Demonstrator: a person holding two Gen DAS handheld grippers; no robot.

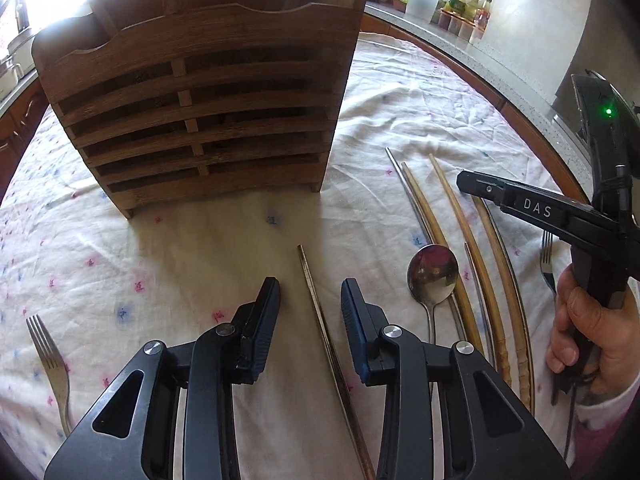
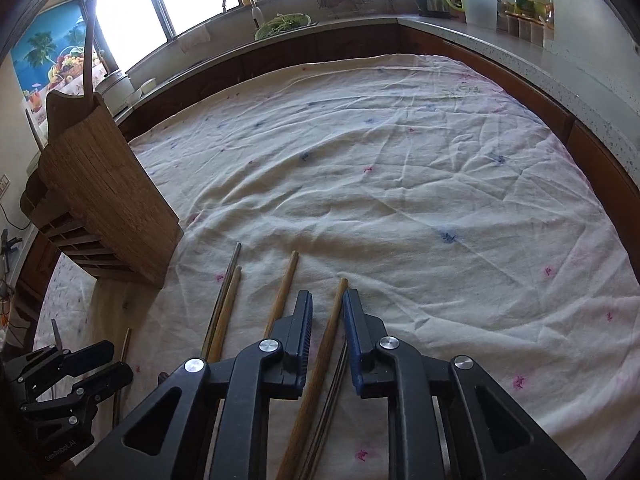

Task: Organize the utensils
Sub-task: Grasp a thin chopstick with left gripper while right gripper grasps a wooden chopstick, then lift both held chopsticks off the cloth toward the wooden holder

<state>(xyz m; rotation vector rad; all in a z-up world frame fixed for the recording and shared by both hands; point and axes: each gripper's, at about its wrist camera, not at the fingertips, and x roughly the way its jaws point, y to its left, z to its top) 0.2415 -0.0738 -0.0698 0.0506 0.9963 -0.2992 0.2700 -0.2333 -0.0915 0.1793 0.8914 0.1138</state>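
A slatted wooden utensil holder [image 1: 200, 120] stands upright on the cloth, and shows at the left in the right wrist view [image 2: 104, 200]. My left gripper [image 1: 311, 286] hangs low over a dark chopstick [image 1: 320, 328]. That chopstick lies between the jaws with a gap on each side. My right gripper [image 2: 328, 296] straddles a light wooden chopstick [image 2: 324, 360]. Its jaws are narrow, with daylight still showing beside the stick. A hand [image 1: 580, 320] holds the right gripper [image 1: 464, 180]. A metal spoon [image 1: 432, 272] and several more chopsticks [image 1: 452, 220] lie between the two grippers.
One fork [image 1: 48, 352] lies at the near left and a second fork [image 1: 546, 260] under the right gripper. The white patterned tablecloth [image 2: 400, 160] covers the round table. A kitchen counter [image 2: 500, 40] with a kettle and jars curves behind it.
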